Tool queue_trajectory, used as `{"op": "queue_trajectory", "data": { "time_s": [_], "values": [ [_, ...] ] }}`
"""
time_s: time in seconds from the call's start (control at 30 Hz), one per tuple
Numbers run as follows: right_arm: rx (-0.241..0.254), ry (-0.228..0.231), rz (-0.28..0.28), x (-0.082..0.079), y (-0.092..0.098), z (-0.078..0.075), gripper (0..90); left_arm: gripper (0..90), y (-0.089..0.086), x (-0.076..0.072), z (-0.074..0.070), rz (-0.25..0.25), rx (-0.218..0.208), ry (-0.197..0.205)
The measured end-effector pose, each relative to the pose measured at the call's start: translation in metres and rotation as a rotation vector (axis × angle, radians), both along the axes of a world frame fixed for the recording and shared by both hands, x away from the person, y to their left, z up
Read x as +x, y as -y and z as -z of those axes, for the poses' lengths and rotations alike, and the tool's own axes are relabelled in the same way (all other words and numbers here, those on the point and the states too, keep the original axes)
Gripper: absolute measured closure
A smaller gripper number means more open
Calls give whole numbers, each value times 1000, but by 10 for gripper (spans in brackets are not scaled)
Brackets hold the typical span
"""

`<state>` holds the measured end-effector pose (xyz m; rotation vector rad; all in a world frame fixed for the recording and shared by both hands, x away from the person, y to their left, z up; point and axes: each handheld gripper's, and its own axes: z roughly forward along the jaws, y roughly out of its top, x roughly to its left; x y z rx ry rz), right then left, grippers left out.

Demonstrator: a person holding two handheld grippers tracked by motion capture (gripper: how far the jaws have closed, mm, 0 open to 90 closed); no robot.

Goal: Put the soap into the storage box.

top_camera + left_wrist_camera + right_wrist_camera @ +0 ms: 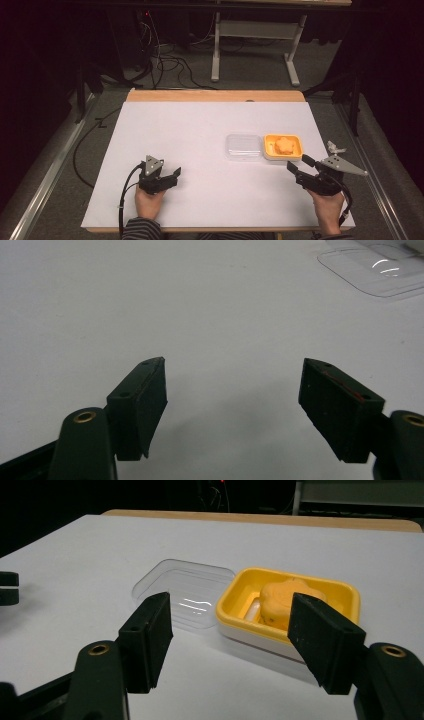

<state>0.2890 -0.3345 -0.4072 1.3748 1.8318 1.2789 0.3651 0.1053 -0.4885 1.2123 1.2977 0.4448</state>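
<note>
A white table (200,150) fills the centre of the high view, with a yellow tray (295,150) right of centre holding an orange flower-shaped soap (284,145), and a clear lid (243,147) lying flat, touching the tray's left side. The right gripper (299,169) sits at lower right just below the tray, jaws spread wide and empty. The left gripper (172,176) sits at lower left, well apart from the lid, jaws also wide and empty.

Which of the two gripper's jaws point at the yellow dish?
The right gripper: the yellow dish with its orange piece sits between its open jaws. The left gripper faces bare table, the clear lid off ahead.
</note>
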Motion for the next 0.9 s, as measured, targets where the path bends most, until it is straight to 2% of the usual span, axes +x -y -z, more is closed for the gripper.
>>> {"op": "queue_trajectory", "data": {
  "time_s": [0.57,0.9],
  "values": [
    [14,1,-10,-8,-10,6,353,275,1,0,0,0,0,4],
    [18,-8,-27,-5,-21,12,354,274,1,0,0,-1,-3,4]
  ]
}}
